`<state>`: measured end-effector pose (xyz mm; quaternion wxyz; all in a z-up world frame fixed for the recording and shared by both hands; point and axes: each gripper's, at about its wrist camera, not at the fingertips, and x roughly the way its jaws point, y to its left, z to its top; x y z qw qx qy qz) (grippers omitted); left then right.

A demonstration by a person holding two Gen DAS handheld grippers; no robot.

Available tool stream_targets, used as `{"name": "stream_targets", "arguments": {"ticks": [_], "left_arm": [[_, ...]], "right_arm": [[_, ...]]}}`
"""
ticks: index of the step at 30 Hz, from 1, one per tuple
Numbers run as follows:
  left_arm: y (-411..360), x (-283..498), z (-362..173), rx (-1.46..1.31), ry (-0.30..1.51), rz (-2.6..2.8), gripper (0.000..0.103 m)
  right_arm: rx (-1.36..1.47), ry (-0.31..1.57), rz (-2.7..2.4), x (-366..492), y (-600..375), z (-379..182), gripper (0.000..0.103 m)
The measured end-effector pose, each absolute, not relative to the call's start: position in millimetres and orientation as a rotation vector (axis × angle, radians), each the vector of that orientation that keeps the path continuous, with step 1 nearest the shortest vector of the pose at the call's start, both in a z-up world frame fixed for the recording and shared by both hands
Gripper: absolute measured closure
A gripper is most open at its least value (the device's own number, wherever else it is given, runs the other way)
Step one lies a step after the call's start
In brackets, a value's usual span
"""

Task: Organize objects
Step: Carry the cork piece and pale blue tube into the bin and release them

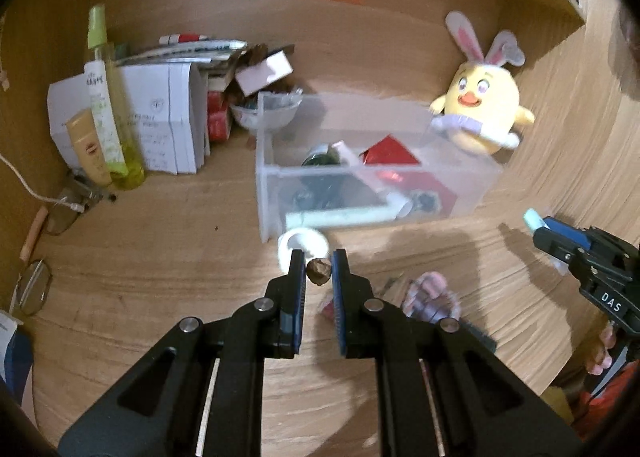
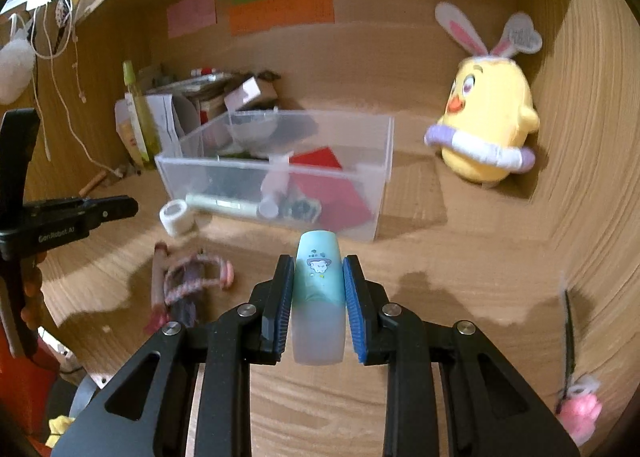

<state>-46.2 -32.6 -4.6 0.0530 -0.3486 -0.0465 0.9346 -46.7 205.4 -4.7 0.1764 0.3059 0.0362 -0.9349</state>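
**Both grippers loaded, clear bin ahead**

The left gripper (image 1: pixel 319 271) pinched a small brown nut-like lump (image 1: pixel 319 271) at its tips; the right gripper (image 2: pixel 318 289) clamped a pale turquoise cartoon-printed tube (image 2: pixel 319 289) lengthwise. Both hung above the desk, pointed toward the clear plastic bin (image 1: pixel 460 181) at twelve o'clock, likely for dropping in. A white tape roll (image 1: pixel 302 244) lay by the bin's front corner.

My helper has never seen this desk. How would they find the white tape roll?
Find the clear plastic bin in the middle of the wooden desk. The white tape roll sits just outside its near left corner, the only small hollow white ring there.
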Motion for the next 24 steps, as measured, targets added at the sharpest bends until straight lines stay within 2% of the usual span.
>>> {"name": "stream_targets", "arguments": {"ticks": [12, 24], "left_arm": [[-22.9, -56.5, 23.1, -0.948, -0.153, 2.849, 0.091], [-23.1, -77.3, 48.0, -0.88, -0.194, 2.852, 0.091]], "right_arm": [[0.702, 0.128, -2.683, -57.2, 195.0, 35.0, 0.08], [0.666, 0.093, -2.665, -92.9, 173.8, 53.6, 0.08]]}}
